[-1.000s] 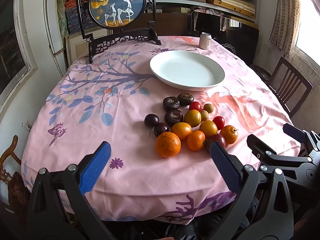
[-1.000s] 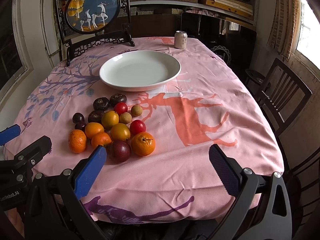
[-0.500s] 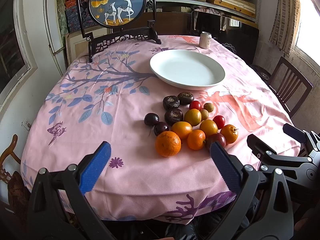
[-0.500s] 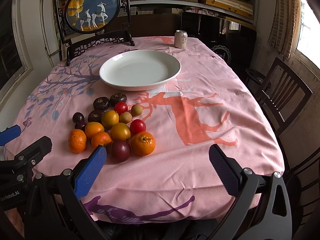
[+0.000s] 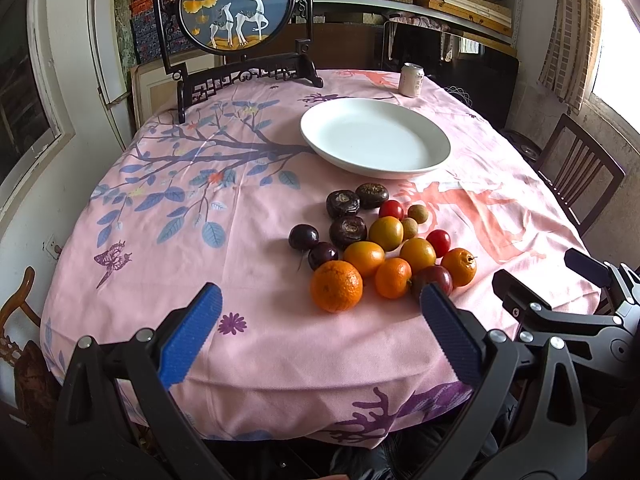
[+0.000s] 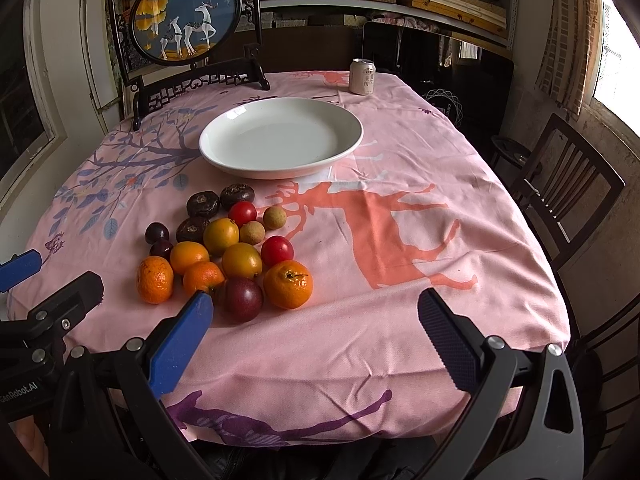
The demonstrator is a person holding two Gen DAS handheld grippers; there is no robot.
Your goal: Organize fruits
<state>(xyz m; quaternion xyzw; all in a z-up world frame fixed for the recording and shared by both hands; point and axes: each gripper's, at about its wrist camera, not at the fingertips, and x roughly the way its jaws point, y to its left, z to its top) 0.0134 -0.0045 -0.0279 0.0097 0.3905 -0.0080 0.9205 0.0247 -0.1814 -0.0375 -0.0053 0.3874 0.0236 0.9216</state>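
Observation:
A cluster of several fruits lies on the pink tablecloth: a big orange [image 5: 336, 286], smaller oranges, red tomatoes, dark plums and brown water chestnuts, also in the right wrist view [image 6: 224, 248]. An empty white plate [image 5: 375, 136] sits beyond them, also in the right wrist view [image 6: 281, 136]. My left gripper [image 5: 320, 336] is open and empty, hovering near the table's front edge just before the orange. My right gripper [image 6: 316, 336] is open and empty, to the right of the fruits.
A drink can [image 6: 362, 76] stands at the far end of the table. A framed round deer picture on a dark stand [image 5: 236, 4] is at the back left. A wooden chair [image 6: 560, 192] stands to the right of the table.

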